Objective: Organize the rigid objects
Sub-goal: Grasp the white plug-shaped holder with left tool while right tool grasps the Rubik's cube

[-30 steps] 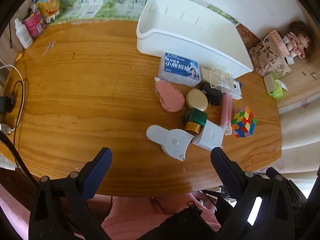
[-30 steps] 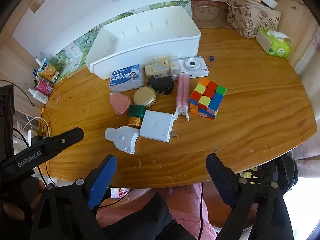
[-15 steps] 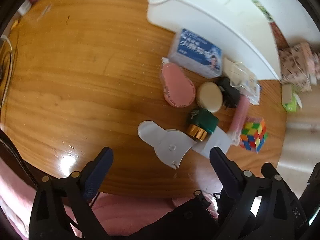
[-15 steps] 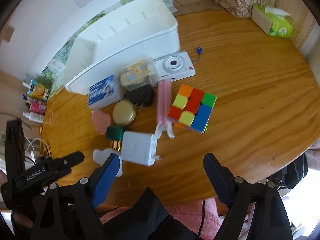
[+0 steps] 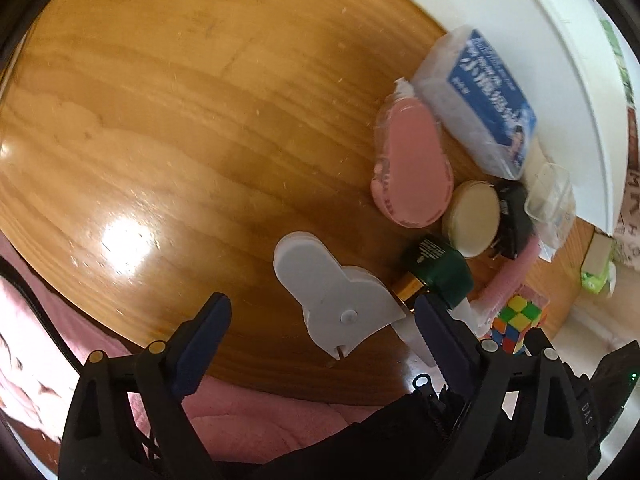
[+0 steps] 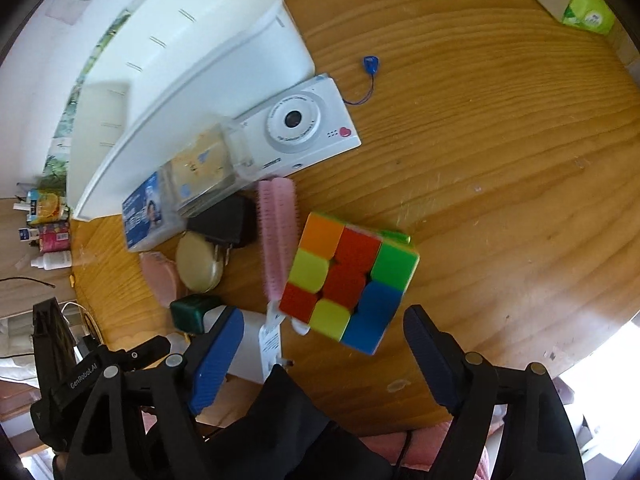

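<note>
Clearly nearer the right gripper (image 6: 322, 354), spread wide and empty: cube (image 6: 349, 280) dead ahead; left gripper (image 5: 320, 328) likewise spread, framing white gadget (image 5: 334, 296).

Left tool (image 5: 320, 316) and right tool (image 6: 322, 330) apparently gape, empty.

Both fisheyes look steeply down, close over the table (image 5: 160, 128). We see left view near the white paddle (image 5: 336, 300), right view near the cube (image 6: 348, 280); both share the cube and bin (image 6: 192, 60).
</note>
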### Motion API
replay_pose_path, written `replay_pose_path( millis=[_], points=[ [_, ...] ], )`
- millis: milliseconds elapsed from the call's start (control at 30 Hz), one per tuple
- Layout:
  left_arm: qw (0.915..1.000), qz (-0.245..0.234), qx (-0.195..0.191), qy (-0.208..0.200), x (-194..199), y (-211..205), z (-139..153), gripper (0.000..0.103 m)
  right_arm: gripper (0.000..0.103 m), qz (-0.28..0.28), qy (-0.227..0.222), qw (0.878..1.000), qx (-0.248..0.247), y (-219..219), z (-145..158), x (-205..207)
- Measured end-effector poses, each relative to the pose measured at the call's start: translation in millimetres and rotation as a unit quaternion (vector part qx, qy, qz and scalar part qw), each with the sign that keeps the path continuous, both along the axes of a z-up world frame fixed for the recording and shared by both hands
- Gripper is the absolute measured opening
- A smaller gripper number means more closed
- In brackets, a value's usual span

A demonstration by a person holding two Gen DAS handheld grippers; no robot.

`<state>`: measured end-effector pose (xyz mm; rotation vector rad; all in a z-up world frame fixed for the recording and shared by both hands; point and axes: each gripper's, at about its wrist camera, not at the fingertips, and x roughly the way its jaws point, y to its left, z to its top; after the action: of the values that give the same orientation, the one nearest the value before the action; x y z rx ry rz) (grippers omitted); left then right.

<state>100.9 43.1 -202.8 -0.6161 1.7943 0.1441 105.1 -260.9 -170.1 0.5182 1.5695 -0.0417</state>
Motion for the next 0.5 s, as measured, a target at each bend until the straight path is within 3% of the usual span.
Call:
replay_pose_path(
  millis=[267,367,500],
  points=[
    [0.9991,0.026,-0.015,0.03,-3,10,-22,0.089,0.079,0.013,0.027,1.0,0.005,-1,-12,11],
    [0.9986,0.036,-0.016,0.036,3,8,-37,0.081,0.076,0.012,0.034,0.999,0.007,-2,-16,12],
    [0.9974,0.05,-0.016,0.049,3,4,-49,0.078,0.07,0.011,0.045,0.999,0.006,-10,-20,15]
  ],
)
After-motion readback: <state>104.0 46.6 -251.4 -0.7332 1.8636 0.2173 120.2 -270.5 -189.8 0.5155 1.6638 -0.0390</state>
